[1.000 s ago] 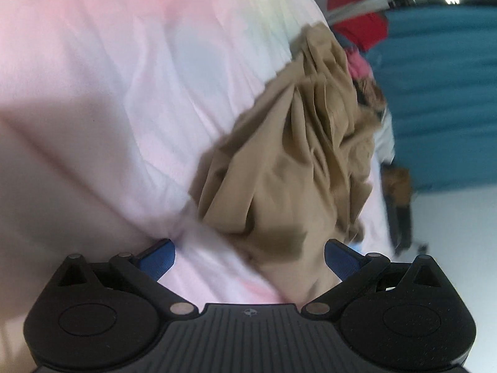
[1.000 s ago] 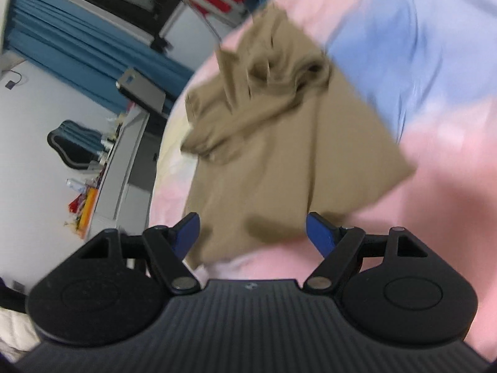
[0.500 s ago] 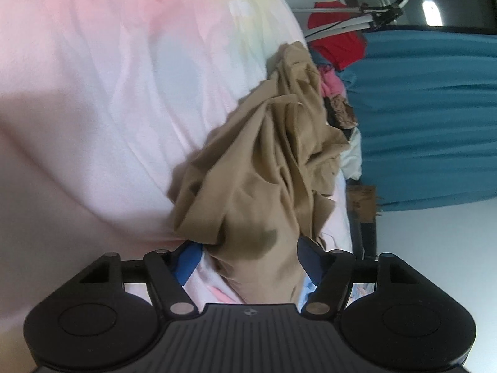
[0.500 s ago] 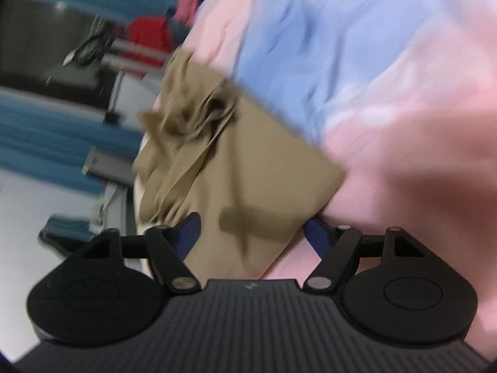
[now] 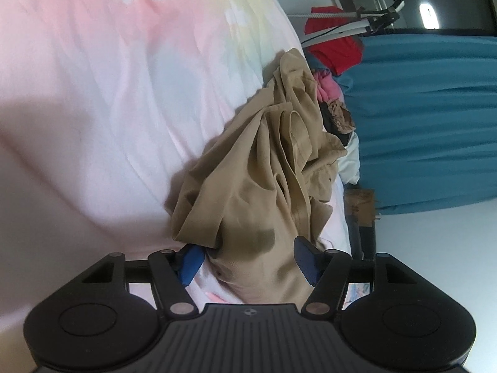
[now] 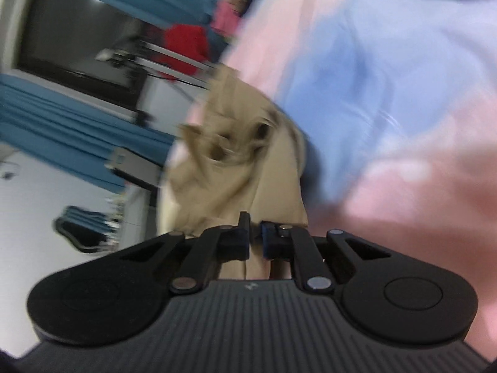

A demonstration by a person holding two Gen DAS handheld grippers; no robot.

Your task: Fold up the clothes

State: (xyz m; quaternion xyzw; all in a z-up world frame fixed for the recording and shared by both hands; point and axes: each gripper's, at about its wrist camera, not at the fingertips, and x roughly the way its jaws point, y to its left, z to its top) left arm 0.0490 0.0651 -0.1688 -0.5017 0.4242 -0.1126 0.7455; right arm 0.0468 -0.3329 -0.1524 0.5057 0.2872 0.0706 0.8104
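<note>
A crumpled tan garment [image 5: 264, 168] lies on a bed with a pink, pale blue and yellow sheet [image 5: 108, 93]. My left gripper [image 5: 248, 261] straddles the garment's near end; its jaws are closing, with a wide band of fabric between the blue pads [image 5: 192, 262], which still stand well apart. In the blurred right wrist view the same tan garment [image 6: 236, 168] runs from the bed sheet [image 6: 388, 77] down into my right gripper [image 6: 255, 236], whose jaws are shut on an edge of the cloth.
Beyond the bed hang blue curtains [image 5: 428, 118]. A red garment [image 5: 335, 46] hangs on a white rack, with a pile of other clothes [image 5: 332, 105] below it and a cardboard box [image 5: 362, 205] by the bed edge. A dark screen [image 6: 80, 40] and a chair [image 6: 84, 227] stand at the left.
My right gripper has closed from wide open onto the garment's edge while turning. My left gripper's jaws have narrowed around the garment's near end.
</note>
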